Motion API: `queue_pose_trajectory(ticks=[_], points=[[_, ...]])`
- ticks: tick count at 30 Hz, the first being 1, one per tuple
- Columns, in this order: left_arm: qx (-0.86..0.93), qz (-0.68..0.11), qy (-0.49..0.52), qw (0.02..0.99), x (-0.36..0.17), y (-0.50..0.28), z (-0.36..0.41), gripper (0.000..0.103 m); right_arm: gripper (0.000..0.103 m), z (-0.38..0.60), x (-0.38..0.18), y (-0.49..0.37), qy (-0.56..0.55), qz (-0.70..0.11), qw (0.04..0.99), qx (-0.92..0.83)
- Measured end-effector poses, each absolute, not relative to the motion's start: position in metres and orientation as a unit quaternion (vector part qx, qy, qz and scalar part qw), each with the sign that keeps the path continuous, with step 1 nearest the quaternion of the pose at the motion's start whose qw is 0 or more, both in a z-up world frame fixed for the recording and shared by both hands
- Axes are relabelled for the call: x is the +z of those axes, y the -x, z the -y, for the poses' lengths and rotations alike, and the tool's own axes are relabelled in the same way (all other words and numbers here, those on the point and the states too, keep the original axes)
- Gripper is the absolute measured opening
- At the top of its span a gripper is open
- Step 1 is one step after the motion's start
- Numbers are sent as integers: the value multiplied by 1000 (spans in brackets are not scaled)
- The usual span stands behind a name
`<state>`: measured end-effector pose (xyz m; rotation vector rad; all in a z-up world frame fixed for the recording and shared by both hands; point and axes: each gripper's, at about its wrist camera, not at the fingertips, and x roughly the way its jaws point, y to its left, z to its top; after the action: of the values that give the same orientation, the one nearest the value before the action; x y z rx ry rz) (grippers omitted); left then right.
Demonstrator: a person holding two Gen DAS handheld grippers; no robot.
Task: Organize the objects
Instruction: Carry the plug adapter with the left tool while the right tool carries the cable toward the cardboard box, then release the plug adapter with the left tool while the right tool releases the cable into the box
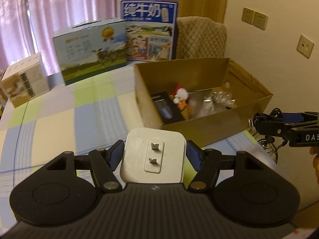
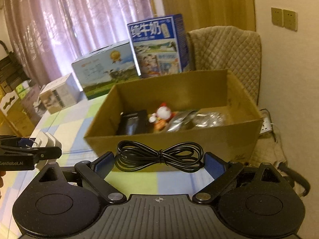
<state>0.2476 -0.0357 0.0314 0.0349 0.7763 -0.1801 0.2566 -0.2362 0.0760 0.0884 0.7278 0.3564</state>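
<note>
- Lowest in the left wrist view, the left gripper [image 1: 154, 157] has its jaws clenched on a white charger [image 1: 154, 157], prongs facing up, held above the checked tablecloth [image 1: 59, 123].
- In the right wrist view the right gripper [image 2: 159, 162] grasps a tied black cable coil [image 2: 159, 155] between its blue pads [image 2: 214, 164]; the loops bulge past both pads, so the hold looks loose, though blur makes that hard to judge.
- Just beyond both, mid-frame, the open cardboard box [image 2: 179, 141] shows its near wall; each load should probably be lifted clear of that rim before being let go.
- Inside, a black case [image 2: 133, 122] lies at left, a small toy figure [image 2: 162, 116] at centre and foil packets [image 2: 199, 118] at right; free floor seems to remain along the near side.
- The grippers sit side by side, so entering one at a time would avoid a knock.
- Upper frame: milk cartons [image 1: 148, 30] and a quilted chair [image 1: 201, 37] stand well behind.
</note>
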Motion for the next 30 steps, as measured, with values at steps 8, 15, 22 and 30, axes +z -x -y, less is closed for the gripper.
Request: queue_pose_trajectory(ticks=[8,15,22,30], points=[[-106,-369,-31,923,37,-280,79,64,93,259,83,-287,-34,-339,924,174],[-109,-375,-31,920,31,-315,105,64,93,270,81,-316,-22,-332,924,187],[-104,-388,-37,915,23,-351,124,64,93,276,69,-349,-3,-346,918,194],[-105,-413,-45,904,8,-385,142,62,93,277,54,-379,38,-372,907,193]])
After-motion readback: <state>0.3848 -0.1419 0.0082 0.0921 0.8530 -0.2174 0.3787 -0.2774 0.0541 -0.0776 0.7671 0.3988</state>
